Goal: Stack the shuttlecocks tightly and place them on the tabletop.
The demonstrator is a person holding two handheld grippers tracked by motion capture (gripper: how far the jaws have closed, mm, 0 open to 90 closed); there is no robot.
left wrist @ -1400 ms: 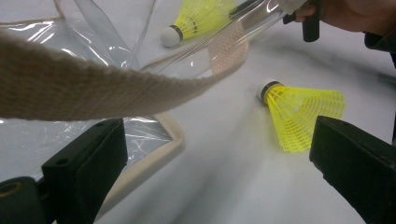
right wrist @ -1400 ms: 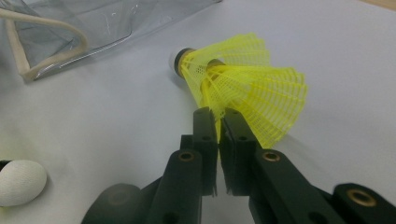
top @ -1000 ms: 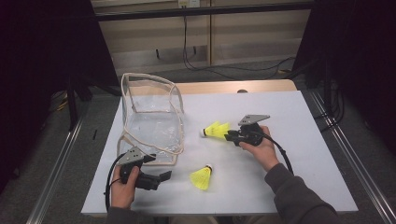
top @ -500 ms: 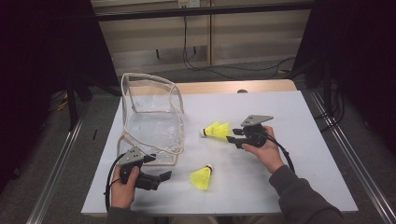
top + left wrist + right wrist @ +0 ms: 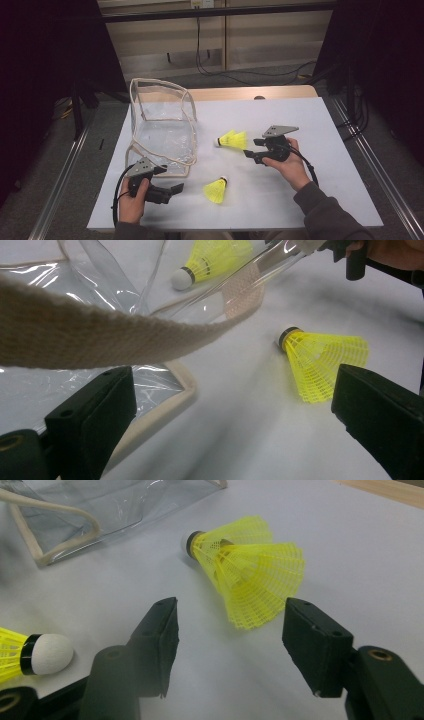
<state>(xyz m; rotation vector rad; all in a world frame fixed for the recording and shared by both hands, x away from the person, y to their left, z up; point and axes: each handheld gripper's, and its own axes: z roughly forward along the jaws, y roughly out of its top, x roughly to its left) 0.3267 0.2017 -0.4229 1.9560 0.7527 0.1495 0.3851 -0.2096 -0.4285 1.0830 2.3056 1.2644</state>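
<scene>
The right hand-held gripper (image 5: 248, 148) sat right of frame centre, its jaws having just been opening, now spread with nothing between them; one shuttlecock (image 5: 233, 139) lay just beyond its tips, apparently let go there. A second shuttlecock (image 5: 215, 190) lay lower centre on the desk (image 5: 320, 125). The left hand-held gripper (image 5: 178, 189), also spread and empty, waited beside the clear bag (image 5: 162, 131), probably to steady it.

right tool (image 5: 248, 148): jaws just opened | far shuttlecock (image 5: 233, 139): released, lying free just ahead of them
</scene>
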